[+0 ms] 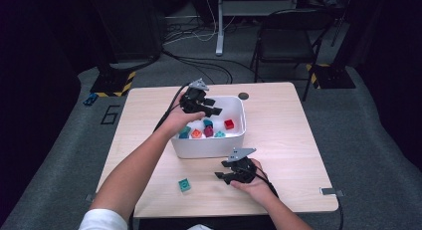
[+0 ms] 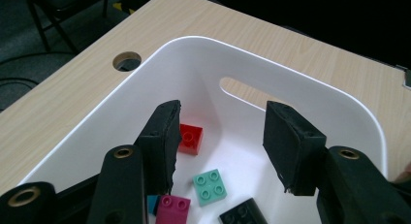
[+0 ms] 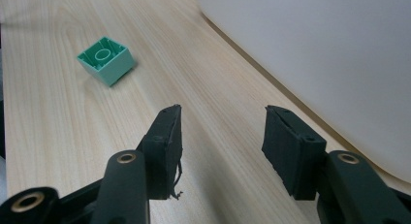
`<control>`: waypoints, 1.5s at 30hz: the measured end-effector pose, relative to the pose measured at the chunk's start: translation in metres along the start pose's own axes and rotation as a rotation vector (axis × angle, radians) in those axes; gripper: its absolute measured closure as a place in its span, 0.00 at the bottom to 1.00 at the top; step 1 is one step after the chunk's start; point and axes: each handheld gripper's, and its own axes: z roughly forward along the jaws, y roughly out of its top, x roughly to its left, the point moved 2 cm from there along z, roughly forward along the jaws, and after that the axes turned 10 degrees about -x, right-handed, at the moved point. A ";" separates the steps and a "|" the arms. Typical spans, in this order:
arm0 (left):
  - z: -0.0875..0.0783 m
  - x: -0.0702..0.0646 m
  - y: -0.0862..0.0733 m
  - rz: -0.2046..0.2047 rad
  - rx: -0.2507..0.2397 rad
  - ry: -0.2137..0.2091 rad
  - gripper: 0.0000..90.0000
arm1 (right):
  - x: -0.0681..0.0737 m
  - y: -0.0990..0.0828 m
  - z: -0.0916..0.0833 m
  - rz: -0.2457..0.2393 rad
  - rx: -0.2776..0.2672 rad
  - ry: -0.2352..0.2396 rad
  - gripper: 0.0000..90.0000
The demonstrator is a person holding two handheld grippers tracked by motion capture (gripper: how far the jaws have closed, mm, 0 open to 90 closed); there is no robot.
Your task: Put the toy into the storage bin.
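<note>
A white bin [image 1: 209,148] stands mid-table and holds several small bricks, among them a red one [image 1: 229,124] and an orange one [image 1: 196,133]. My left gripper [image 1: 211,106] hangs over the bin's left part, open, with nothing between its pads. In the left gripper view the gripper [image 2: 224,107] looks down on the red brick [image 2: 190,139], a teal plate [image 2: 209,186], a magenta brick [image 2: 173,209] and the bin's rim [image 2: 310,76]. My right gripper [image 1: 222,169] rests low in front of the bin, open and empty. Left of it a green brick [image 1: 184,185] lies upside down [image 3: 105,60], apart from the gripper [image 3: 223,110].
The bin's outer wall [image 3: 315,49] stands close to the right gripper's right side. A round cable hole [image 1: 243,96] sits in the wooden table [image 1: 288,140] behind the bin. A black chair [image 1: 286,41] and cables lie on the floor beyond the table.
</note>
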 end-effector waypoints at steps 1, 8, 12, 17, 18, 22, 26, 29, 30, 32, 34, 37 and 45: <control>-0.004 0.000 0.000 -0.002 -0.001 -0.001 0.53 | 0.000 0.000 0.000 0.004 0.001 0.000 0.53; -0.049 -0.011 0.001 0.013 -0.033 0.015 0.52 | 0.001 -0.001 0.002 0.004 0.006 0.002 0.53; -0.069 -0.016 -0.002 0.018 -0.032 0.023 0.52 | 0.000 0.000 0.002 0.004 0.008 0.001 0.53; -0.086 -0.021 -0.006 0.029 -0.040 0.022 0.52 | 0.001 0.000 0.002 0.004 0.006 -0.003 0.53; -0.094 -0.027 -0.010 0.034 -0.043 0.013 0.52 | 0.001 -0.001 0.003 0.005 0.010 -0.002 0.53; -0.106 -0.035 -0.015 0.044 -0.053 0.001 0.52 | 0.001 -0.001 0.003 0.000 0.009 -0.001 0.53; -0.121 -0.048 -0.027 0.071 -0.042 -0.006 0.51 | 0.001 -0.001 0.004 0.000 0.010 -0.001 0.53; -0.130 -0.055 -0.034 0.078 -0.047 -0.013 0.51 | 0.001 -0.001 0.004 -0.001 0.010 -0.001 0.53; -0.132 -0.058 -0.036 0.076 -0.056 -0.011 0.51 | 0.001 -0.001 0.004 0.000 0.011 -0.002 0.53; -0.136 -0.061 -0.040 0.075 -0.062 -0.020 0.51 | 0.001 -0.001 0.004 -0.002 0.011 -0.001 0.53; -0.138 -0.065 -0.045 0.070 -0.056 -0.024 0.51 | 0.002 -0.001 0.004 -0.003 0.012 -0.002 0.53; -0.140 -0.070 -0.056 0.062 -0.050 -0.035 0.51 | 0.002 -0.001 0.004 -0.001 0.012 -0.002 0.53; -0.144 -0.077 -0.079 0.050 -0.058 -0.037 0.51 | 0.002 -0.001 0.005 0.006 0.015 -0.006 0.53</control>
